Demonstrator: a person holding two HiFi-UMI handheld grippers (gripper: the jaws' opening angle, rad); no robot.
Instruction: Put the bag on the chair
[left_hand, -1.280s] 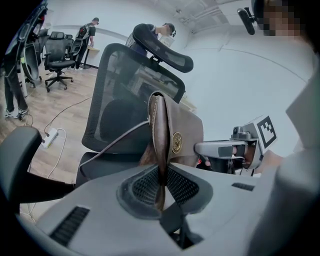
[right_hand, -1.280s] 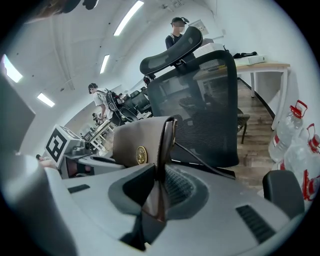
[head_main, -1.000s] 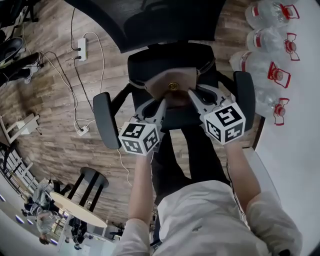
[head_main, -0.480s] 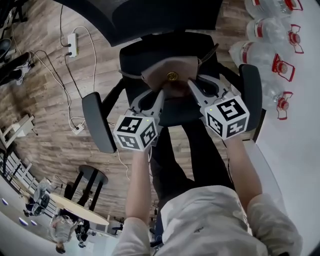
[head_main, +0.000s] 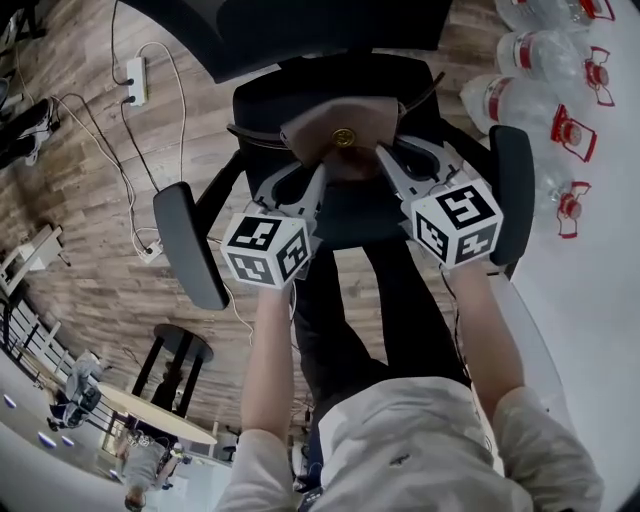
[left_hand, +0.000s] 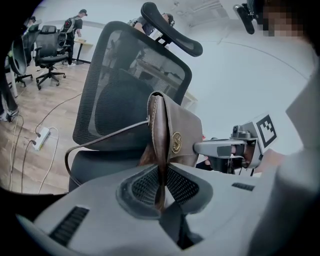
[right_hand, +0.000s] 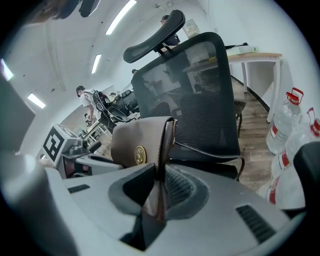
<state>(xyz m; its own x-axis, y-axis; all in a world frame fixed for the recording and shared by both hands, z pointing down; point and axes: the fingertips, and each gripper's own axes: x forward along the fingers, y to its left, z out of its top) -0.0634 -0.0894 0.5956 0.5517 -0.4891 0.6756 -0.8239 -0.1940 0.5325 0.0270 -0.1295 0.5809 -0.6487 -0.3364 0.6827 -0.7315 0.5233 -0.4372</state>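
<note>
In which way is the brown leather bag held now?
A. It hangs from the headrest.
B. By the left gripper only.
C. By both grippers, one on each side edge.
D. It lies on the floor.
C: the left gripper and the right gripper each pinch one edge of the brown leather bag above the office chair.

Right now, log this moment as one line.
left tool: shut on bag | right tool: shut on bag | bag: held over chair seat | release: not yet

Head view looks steeply down; both gripper views closely face the same chair (head_main: 186, 246).
</note>
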